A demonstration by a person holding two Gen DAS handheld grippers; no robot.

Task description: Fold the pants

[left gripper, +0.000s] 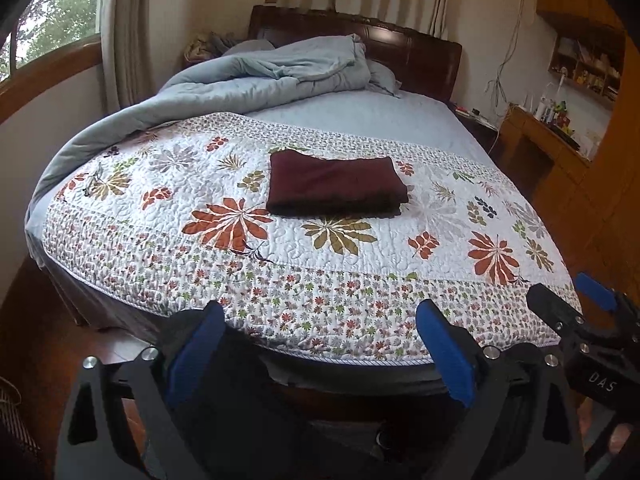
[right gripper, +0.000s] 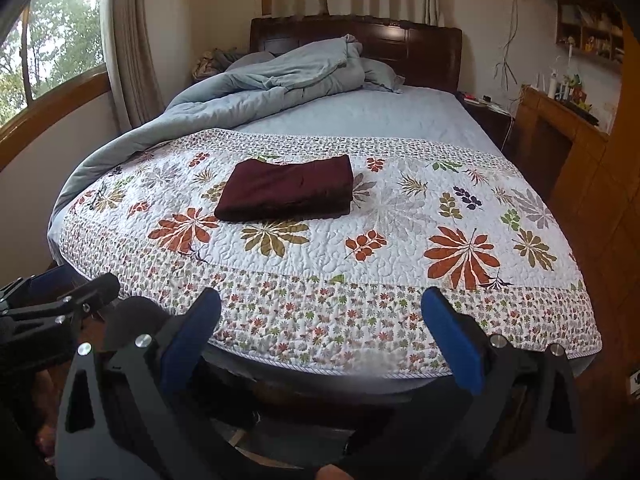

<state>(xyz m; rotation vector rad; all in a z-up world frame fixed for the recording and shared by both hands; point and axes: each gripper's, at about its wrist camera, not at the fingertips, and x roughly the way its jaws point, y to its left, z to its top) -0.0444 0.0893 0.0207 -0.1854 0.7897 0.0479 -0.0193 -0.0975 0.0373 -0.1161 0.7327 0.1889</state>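
Note:
Dark maroon pants (left gripper: 334, 184) lie folded into a flat rectangle in the middle of the floral quilt (left gripper: 168, 216); they also show in the right wrist view (right gripper: 288, 190). My left gripper (left gripper: 320, 344) is open and empty, held back at the foot edge of the bed, well short of the pants. My right gripper (right gripper: 324, 336) is open and empty too, beside it at the foot edge. The right gripper shows at the right of the left wrist view (left gripper: 572, 300), and the left gripper at the left of the right wrist view (right gripper: 64, 292).
A rumpled grey-blue duvet (left gripper: 256, 76) is piled at the head and along the left side of the bed. A dark wooden headboard (left gripper: 412, 52) stands behind. A wooden desk (left gripper: 544, 144) with clutter stands at the right. A window (left gripper: 48, 24) and curtains are at left.

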